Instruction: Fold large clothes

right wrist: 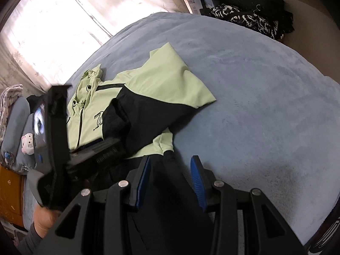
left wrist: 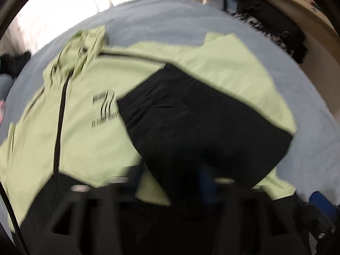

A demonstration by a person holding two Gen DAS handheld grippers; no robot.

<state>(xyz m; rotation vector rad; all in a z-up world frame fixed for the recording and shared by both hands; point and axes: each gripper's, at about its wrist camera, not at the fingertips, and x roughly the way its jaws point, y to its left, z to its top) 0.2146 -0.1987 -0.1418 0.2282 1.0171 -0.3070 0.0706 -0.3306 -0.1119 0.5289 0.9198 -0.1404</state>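
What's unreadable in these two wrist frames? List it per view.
- Left gripper grip: in the left wrist view, motion blur and the black sleeve hide the pads, so any hold is unclear.
- Jacket chest print: blurred in the left view; small and partly behind the sleeve in the right view.
- Jacket hem: covered by the gripper bodies in both views.
- Person's hand: mostly hidden behind the right gripper in the right wrist view.

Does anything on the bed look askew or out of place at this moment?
Yes. The jacket lies unevenly on the blue blanket: one black-and-green sleeve is thrown diagonally across its chest, bunched, not flat, and its hood is crumpled. Nothing looks damaged or spilled.
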